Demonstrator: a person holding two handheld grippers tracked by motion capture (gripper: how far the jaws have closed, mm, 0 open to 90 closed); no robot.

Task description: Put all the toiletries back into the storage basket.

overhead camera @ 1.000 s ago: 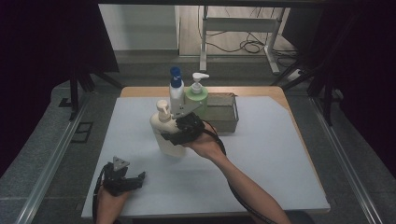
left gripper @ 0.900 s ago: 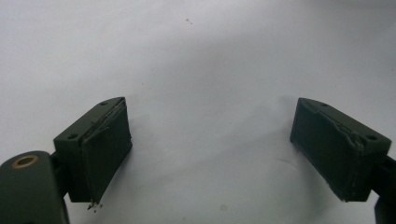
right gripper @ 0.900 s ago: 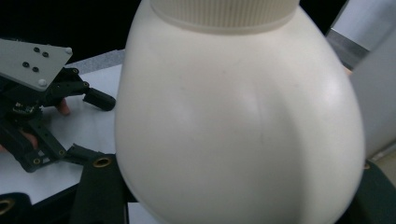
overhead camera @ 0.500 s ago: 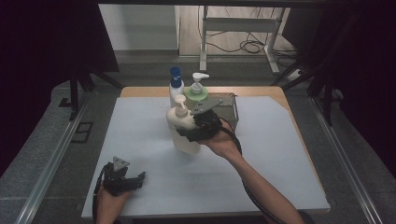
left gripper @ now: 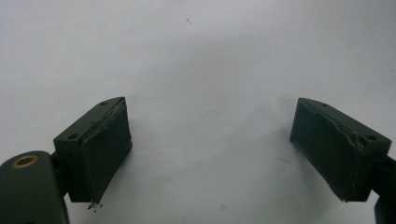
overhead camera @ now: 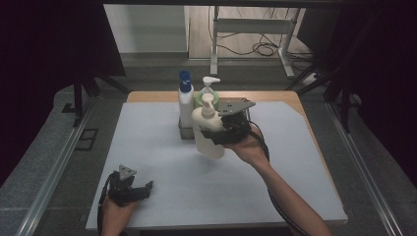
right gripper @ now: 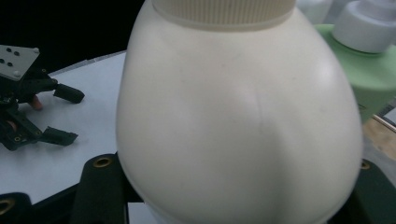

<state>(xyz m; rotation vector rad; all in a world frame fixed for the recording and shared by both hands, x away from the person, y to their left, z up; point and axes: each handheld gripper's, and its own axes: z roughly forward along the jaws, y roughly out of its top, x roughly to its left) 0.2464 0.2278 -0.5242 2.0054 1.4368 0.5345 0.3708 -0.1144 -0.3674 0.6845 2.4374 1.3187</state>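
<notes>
A cream pump bottle [overhead camera: 208, 136] hangs just above the white table mat [overhead camera: 162, 167], with my right gripper [overhead camera: 217, 133] shut on its body from the right side. In the right gripper view the cream bottle [right gripper: 233, 116] bulges between the two black jaws of the right gripper [right gripper: 233, 198]. Directly behind it stand a white bottle with a blue cap [overhead camera: 185, 101] and a green pump bottle [overhead camera: 201, 97] in a grey box [overhead camera: 186, 132]. My left gripper [overhead camera: 143, 189] rests at the front left of the mat, and its jaws [left gripper: 210, 149] stand wide open over bare mat.
The green bottle [right gripper: 373, 79] sits close behind the held one at the right. The left gripper [right gripper: 65, 114] lies far off on the mat. A wooden table edge [overhead camera: 275, 96] shows behind the mat. Dark curtains flank both sides.
My right hand has carried the cream bottle to the right and a little up, from left of the box to just in front of it. The left gripper has stayed put.
</notes>
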